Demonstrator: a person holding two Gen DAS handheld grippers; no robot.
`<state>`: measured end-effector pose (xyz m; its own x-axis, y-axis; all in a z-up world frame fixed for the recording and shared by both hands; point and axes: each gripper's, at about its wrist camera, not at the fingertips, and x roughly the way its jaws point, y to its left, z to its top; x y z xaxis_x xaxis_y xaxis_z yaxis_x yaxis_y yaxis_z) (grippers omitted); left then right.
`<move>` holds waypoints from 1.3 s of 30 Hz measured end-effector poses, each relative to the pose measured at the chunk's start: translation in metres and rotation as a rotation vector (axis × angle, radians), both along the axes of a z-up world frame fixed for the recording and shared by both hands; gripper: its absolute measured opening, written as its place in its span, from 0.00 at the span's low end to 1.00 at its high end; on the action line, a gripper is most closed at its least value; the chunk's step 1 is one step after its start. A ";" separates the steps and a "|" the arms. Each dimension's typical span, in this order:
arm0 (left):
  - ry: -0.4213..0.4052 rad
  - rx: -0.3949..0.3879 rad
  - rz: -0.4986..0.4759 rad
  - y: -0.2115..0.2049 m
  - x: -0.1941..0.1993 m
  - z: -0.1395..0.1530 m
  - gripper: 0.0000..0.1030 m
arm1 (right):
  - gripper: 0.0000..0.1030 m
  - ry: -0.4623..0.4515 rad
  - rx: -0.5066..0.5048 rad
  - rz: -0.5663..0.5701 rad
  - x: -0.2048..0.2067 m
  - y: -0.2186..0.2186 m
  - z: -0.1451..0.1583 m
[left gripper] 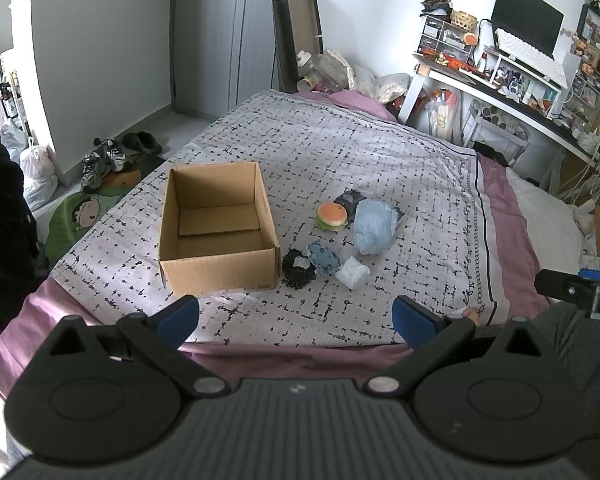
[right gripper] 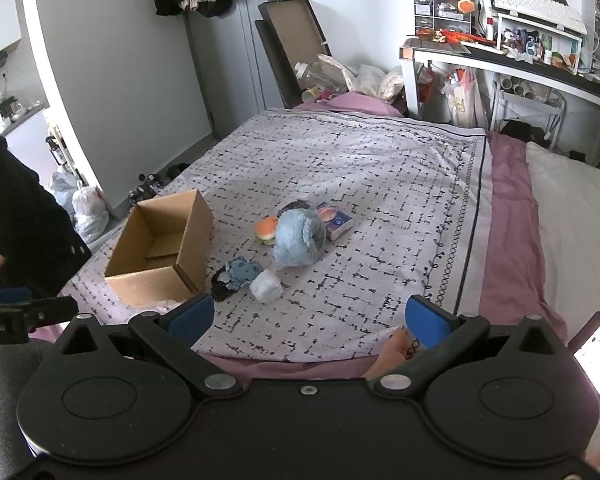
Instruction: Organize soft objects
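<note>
On the bed (left gripper: 380, 152), the open cardboard box (left gripper: 218, 228) stands at left, with nothing inside. Just right of it lie the soft things: black piece (left gripper: 298, 269), burger toy (left gripper: 332, 216), blue plush (left gripper: 374, 229). Left gripper (left gripper: 296, 322) and right gripper (right gripper: 310, 320) hover near, jaws apart and holding nothing.

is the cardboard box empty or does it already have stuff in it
Empty. Both wrist views look into the open cardboard box and show only bare cardboard inside; the soft items, like the blue plush, lie on the bedspread beside it.

Open cardboard box (left gripper: 216, 236) beside soft objects (left gripper: 340, 236)
</note>
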<state>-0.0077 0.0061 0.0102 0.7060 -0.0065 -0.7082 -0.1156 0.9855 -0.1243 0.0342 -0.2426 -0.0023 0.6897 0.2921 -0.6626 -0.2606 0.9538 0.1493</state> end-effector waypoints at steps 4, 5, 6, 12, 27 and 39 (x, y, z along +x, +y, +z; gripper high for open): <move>0.003 0.008 -0.007 -0.004 0.003 -0.004 0.99 | 1.00 0.002 -0.009 0.014 0.002 0.002 -0.002; 0.004 0.007 -0.008 -0.004 0.004 -0.005 0.99 | 1.00 0.000 -0.020 0.012 0.002 0.003 -0.003; 0.007 0.008 -0.010 -0.004 0.005 -0.007 0.99 | 1.00 -0.002 -0.027 0.014 0.003 0.005 -0.003; 0.020 -0.004 0.001 -0.004 0.013 -0.017 0.99 | 1.00 -0.011 -0.018 0.025 0.012 0.007 -0.008; 0.055 -0.049 -0.001 -0.007 0.053 -0.048 0.99 | 1.00 0.043 0.076 -0.038 0.046 0.003 -0.033; 0.060 -0.076 -0.023 -0.011 0.084 -0.063 0.96 | 0.97 0.075 0.124 -0.076 0.073 -0.002 -0.044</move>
